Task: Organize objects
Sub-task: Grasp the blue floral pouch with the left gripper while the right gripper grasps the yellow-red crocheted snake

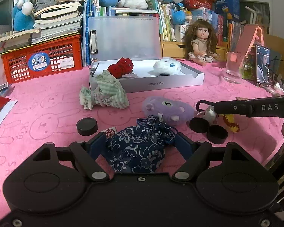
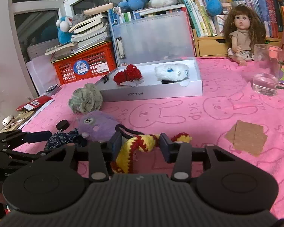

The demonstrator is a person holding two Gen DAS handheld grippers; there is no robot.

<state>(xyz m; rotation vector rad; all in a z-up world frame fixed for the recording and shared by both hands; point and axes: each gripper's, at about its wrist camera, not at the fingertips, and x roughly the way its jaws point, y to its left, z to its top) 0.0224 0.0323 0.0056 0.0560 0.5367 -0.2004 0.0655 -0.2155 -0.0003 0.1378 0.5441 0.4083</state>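
The pink tabletop point(image 2: 227, 113) carries a white box point(image 2: 151, 92) at 12 o'clock, with a red knit point(image 2: 127, 73) and a white plush point(image 2: 172, 71) inside. A purple plush point(image 1: 166, 109) lies just beyond a blue pouch point(image 1: 140, 147), which sits between the parted fingers of the left hand-held gripper point(image 1: 140, 143). The right hand-held gripper point(image 2: 140, 143) straddles a yellow-red knit point(image 2: 138, 147); whether its fingers press it, I cannot tell.

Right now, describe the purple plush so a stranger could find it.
On the pink cloth, in front of the white box, lies the purple plush. It sits between the navy floral pouch and the green checked bundle, the only fuzzy lilac thing.
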